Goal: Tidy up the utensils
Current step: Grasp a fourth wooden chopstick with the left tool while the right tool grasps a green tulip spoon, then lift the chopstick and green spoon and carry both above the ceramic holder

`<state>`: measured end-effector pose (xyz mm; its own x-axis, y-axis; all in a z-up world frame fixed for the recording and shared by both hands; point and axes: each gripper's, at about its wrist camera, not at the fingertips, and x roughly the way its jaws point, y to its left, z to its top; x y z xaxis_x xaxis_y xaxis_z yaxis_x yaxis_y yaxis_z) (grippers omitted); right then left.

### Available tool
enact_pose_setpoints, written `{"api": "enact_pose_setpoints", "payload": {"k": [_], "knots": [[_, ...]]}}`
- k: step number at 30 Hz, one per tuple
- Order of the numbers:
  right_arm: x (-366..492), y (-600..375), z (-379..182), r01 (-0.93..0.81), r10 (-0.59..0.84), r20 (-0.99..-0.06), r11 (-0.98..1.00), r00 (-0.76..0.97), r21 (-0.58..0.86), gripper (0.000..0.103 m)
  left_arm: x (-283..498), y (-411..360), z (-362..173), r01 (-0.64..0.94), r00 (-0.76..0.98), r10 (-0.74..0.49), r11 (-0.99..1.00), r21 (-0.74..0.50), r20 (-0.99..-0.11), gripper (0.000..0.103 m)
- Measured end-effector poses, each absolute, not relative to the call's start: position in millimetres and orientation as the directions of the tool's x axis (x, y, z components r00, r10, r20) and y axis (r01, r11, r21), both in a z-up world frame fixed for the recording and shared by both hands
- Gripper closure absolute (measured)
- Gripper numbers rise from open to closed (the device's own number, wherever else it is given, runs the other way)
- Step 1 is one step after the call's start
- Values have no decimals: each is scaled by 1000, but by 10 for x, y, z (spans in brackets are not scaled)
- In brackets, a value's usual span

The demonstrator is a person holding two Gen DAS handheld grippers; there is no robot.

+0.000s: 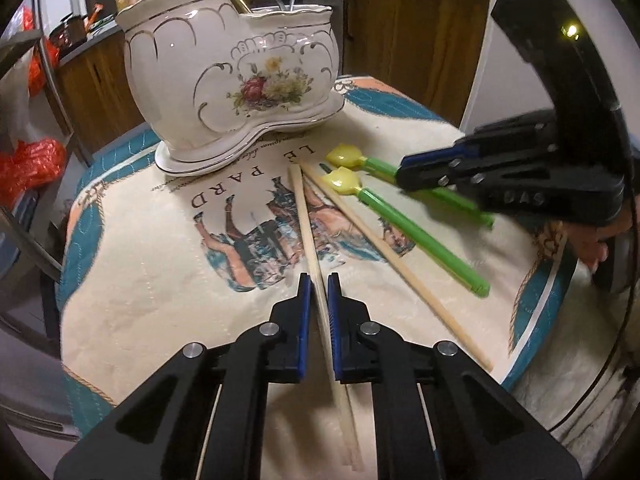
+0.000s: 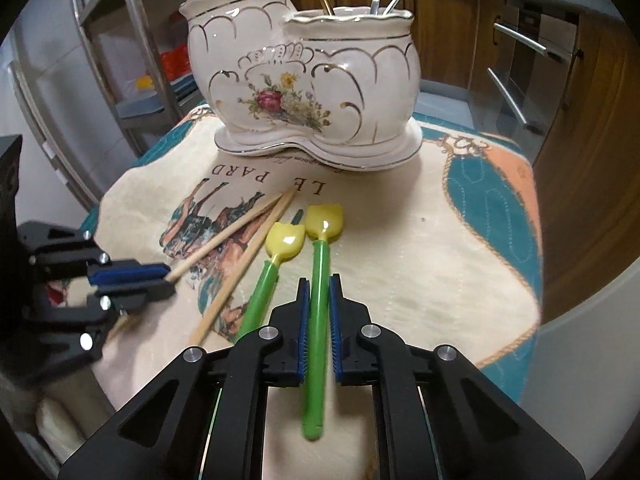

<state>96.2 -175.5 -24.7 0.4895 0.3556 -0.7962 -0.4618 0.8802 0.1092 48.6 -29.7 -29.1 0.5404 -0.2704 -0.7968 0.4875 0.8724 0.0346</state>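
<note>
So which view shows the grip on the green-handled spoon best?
The right wrist view: the right gripper is shut on the green-handled spoon, with its handle running straight between the blue pads. The left wrist view shows that gripper from the side, blurred, hiding the contact.

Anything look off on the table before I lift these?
Nothing damaged or spilled. The ceramic holder stands upright. The left claw is shut on one chopstick, the right claw on one green spoon; each one's partner lies loose beside it.
</note>
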Motion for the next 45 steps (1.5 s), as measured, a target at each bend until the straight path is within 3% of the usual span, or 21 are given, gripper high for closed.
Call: {"api": "enact_pose_setpoints", "payload": {"k": [5, 11, 15, 23, 33, 40, 45], "knots": [[946, -1792, -252, -475, 325, -830, 876, 454, 84, 93, 514, -231, -271, 527, 512, -233, 845, 88, -827, 96], [996, -1748, -291, -475, 317, -836, 877, 447, 78, 87, 638, -214, -279, 499, 489, -258, 866, 26, -833, 94], [990, -1734, -294, -479, 318, -828, 875, 461, 69, 93, 647, -233, -303, 482, 508, -259, 876, 21, -821, 94], [921, -1800, -229, -466, 340, -784, 882, 520, 74, 93, 563, -215, -277, 479, 559, -255, 876, 56, -789, 97], [833, -1919, 118, -482, 428, -649, 870, 629, 107, 93, 403, 126, 268, 446, 731, -341, 894, 36, -591, 97], [876, -1993, 524, -506, 504, -498, 850, 705, 145, 93, 525, 244, 620, 469, 768, -413, 883, -9, -489, 97], [1001, -2013, 780, -497, 518, -383, 853, 765, 159, 93, 749, 332, 884, 424, 829, -421, 902, -76, -368, 97]]}}
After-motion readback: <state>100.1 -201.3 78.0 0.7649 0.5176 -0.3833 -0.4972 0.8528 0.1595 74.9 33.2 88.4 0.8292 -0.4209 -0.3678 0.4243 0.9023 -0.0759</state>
